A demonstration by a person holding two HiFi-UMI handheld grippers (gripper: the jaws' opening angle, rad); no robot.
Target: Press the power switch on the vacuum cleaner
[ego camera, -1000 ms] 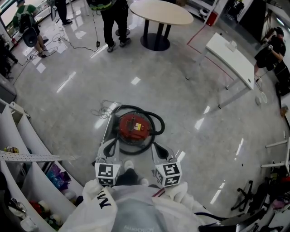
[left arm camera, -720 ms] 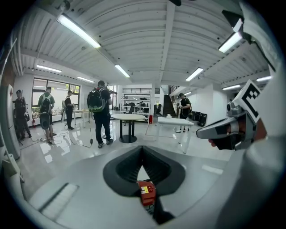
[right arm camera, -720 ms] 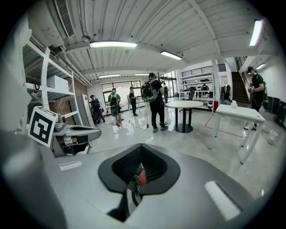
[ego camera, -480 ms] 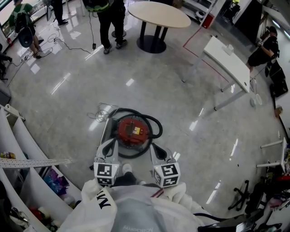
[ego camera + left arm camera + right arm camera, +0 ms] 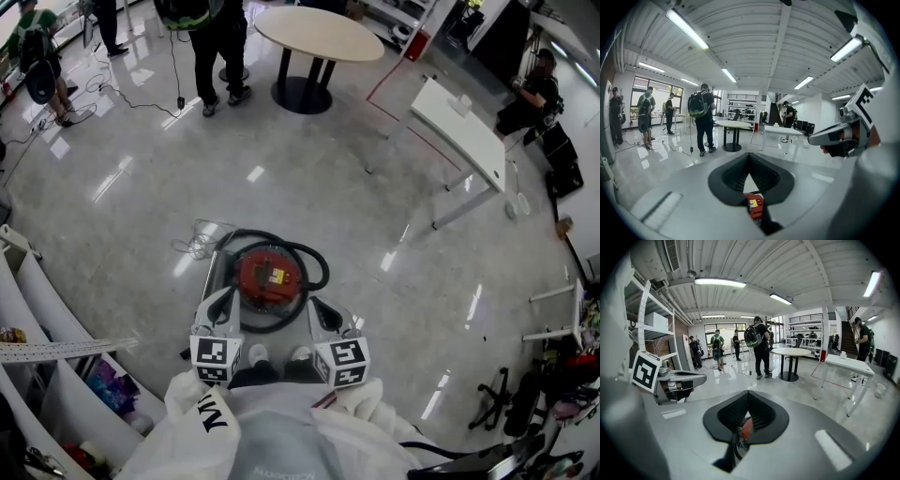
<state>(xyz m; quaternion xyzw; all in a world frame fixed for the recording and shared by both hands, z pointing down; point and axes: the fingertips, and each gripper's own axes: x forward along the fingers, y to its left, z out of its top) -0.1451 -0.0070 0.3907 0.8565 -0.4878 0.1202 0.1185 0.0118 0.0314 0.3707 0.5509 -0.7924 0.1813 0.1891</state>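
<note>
The vacuum cleaner (image 5: 270, 275) sat on the floor (image 5: 375, 187) just ahead, between the left gripper (image 5: 225, 302) and right gripper (image 5: 319, 309); both sets of fingers were closed, empty.

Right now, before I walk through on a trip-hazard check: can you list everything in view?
vacuum: one, red, centre of the floor
hose: one, black, looped round the vacuum
cord: one, pale, tangled left of the vacuum
round table: one, beige top, black base, far side
long table: one, white, far right
shelves: white, left edge, holding coloured oddments
bystanders: at least four, mostly dark clothes, far edges
shoes: two, white, just behind the vacuum
left gripper: grey, jaws together, empty
right gripper: grey, jaws together, empty
</note>
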